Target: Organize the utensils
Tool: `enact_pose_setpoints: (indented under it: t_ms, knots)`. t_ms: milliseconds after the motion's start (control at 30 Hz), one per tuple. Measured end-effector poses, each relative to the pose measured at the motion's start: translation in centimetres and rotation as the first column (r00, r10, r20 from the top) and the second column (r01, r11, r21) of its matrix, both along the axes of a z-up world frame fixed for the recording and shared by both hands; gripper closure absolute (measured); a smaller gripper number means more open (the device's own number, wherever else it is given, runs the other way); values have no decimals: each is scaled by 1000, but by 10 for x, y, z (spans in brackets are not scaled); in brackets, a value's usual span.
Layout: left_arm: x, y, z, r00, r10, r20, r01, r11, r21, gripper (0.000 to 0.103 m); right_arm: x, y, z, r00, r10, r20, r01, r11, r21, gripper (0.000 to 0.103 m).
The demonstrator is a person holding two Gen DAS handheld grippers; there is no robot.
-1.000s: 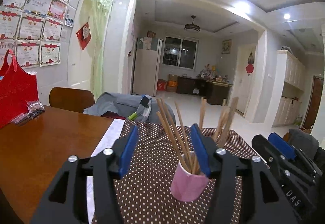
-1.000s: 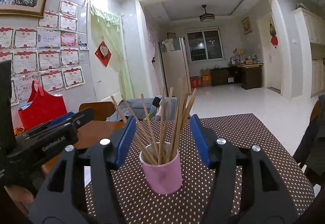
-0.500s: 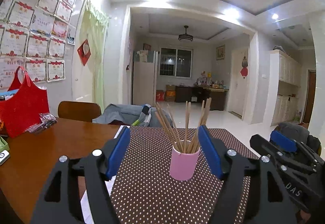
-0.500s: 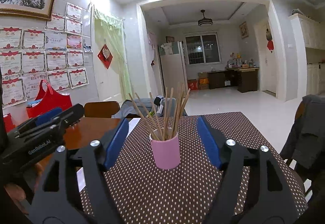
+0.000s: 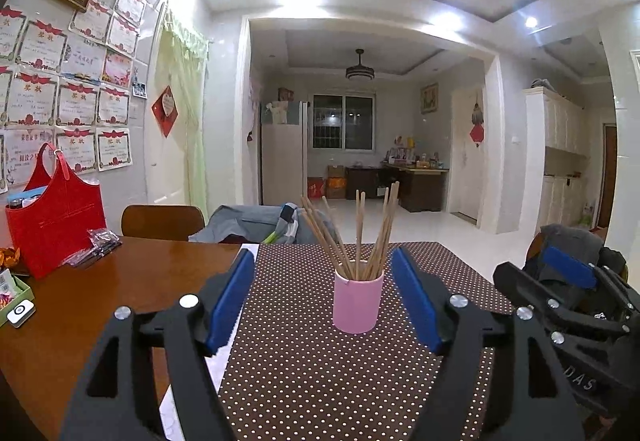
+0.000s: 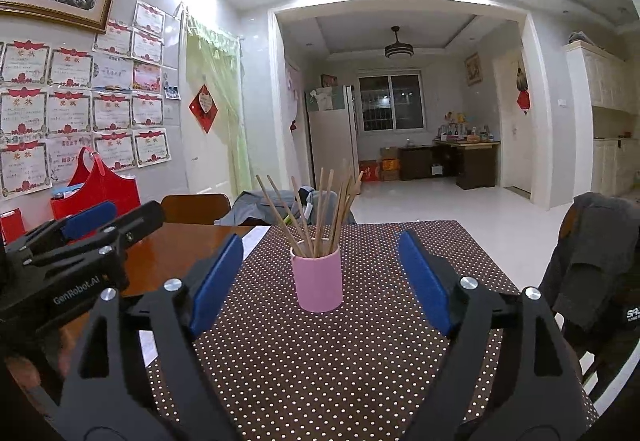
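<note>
Two wrist views of one moment in a utensil-sorting task. The pink cup stands upright at the centre of both frames on a dotted cloth that covers part of the worktop. It holds a loose sheaf of chopsticks that fan outward above its rim, presumably because each leans on the wall of the cup.

The left hand-held gripper is released: its blue pads stand wide apart on either side of the cup and touch nothing. The right hand-held gripper is likewise spread and empty, its pads framing the same cup from slightly further right. Each gripper also appears at the edge of the other's view, lower right in the left view and lower left in the right view. With all visible chopsticks gathered in the cup and both grippers held short of it, the sorting appears complete or nearly so.

Hidden or unclear: the lower ends of the chopsticks lie inside the cup, and their number cannot be counted where they overlap. The gripper bodies mask the near worktop at the bottom of both frames, so utensils lying there would go unseen. The holder's hands are out of view. Items beside the red bag at left are too small to identify.
</note>
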State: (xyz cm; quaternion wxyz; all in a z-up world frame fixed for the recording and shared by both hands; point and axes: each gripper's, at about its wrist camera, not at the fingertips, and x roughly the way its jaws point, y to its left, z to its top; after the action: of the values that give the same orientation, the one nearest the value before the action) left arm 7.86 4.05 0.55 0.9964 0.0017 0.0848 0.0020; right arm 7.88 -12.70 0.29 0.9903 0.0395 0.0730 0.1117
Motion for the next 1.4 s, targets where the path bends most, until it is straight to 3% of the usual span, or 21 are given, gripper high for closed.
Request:
enact_pose_setpoints:
  t_ms: [1400]
  knots:
    - [1,-10,-6,1000,-17,15,17,1000,17,33,-1,1,-4,1000,-11,24,11,1000,-7,19]
